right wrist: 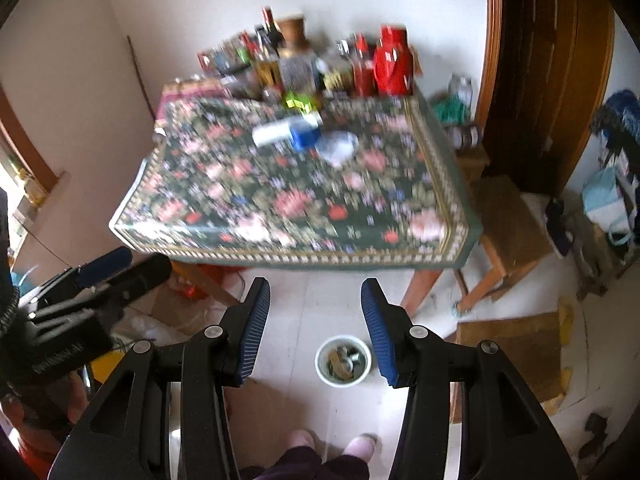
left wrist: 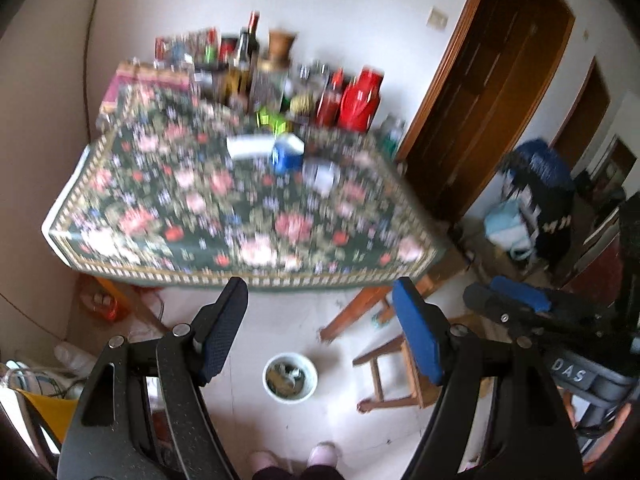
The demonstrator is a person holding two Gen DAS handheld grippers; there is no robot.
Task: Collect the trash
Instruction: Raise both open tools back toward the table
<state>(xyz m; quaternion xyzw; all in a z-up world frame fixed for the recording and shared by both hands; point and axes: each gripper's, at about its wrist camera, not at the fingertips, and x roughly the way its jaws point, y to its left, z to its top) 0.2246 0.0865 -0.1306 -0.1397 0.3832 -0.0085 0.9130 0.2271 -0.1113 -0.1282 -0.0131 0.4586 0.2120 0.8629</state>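
Both views are blurred. A table with a floral cloth (left wrist: 224, 216) (right wrist: 280, 200) stands ahead. On it lie a white box (left wrist: 250, 145) (right wrist: 272, 134), a blue carton (left wrist: 287, 154) (right wrist: 305, 134) and a crumpled clear wrapper (left wrist: 322, 174) (right wrist: 337, 146). A white bin (left wrist: 290, 377) (right wrist: 343, 361) holding scraps stands on the floor below. My left gripper (left wrist: 318, 296) is open and empty, short of the table's near edge. My right gripper (right wrist: 316, 292) is open and empty too, also short of that edge. Each gripper shows in the other's view (left wrist: 512, 300) (right wrist: 104, 268).
Bottles, jars and a red flask (left wrist: 360, 100) (right wrist: 392, 62) crowd the table's far edge. Wooden stools (left wrist: 404, 364) (right wrist: 508, 224) stand right of the table. A brown door (left wrist: 492, 92) is at the right. Bags (left wrist: 532, 200) sit by it. My feet (right wrist: 332, 446) show below.
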